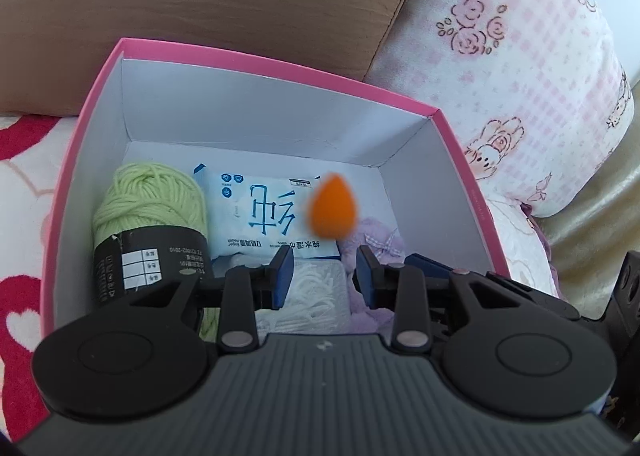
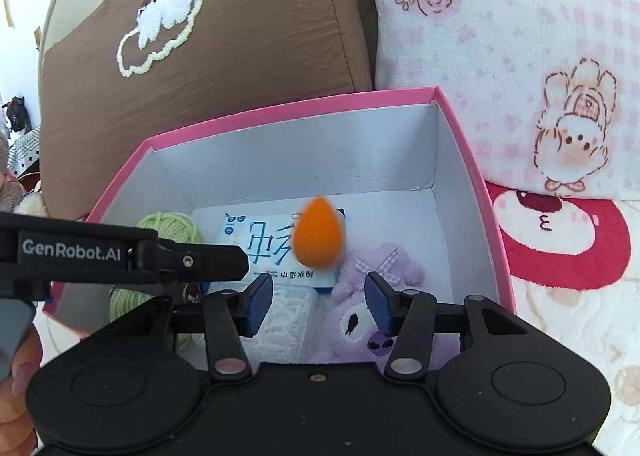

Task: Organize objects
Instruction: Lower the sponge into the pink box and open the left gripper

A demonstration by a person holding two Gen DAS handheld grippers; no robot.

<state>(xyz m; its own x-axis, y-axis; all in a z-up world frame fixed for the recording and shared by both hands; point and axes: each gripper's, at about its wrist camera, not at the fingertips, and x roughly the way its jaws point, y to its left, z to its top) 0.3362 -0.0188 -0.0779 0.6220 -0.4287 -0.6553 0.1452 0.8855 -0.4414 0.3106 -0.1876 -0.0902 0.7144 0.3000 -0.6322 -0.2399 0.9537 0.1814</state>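
Cushions (image 2: 200, 67) backed a pink box (image 1: 280, 59); "GenRobot.AI" marked the left gripper (image 1: 322, 268), both it and the right gripper (image 2: 320, 300) gaped empty, orange sponge (image 2: 319, 232) blurred.

bright daylight on my feeds, soft shadows, fisheye bending the edges, and the orange sponge (image 1: 333, 207) looks blurry.

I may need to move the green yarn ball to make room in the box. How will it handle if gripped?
The green yarn ball looks soft, so it would likely squash between the fingers and weigh little. Its dark paper band might slip or crumple. Being rounded, it could roll if nudged, though the box wall and wipes pack flank it.
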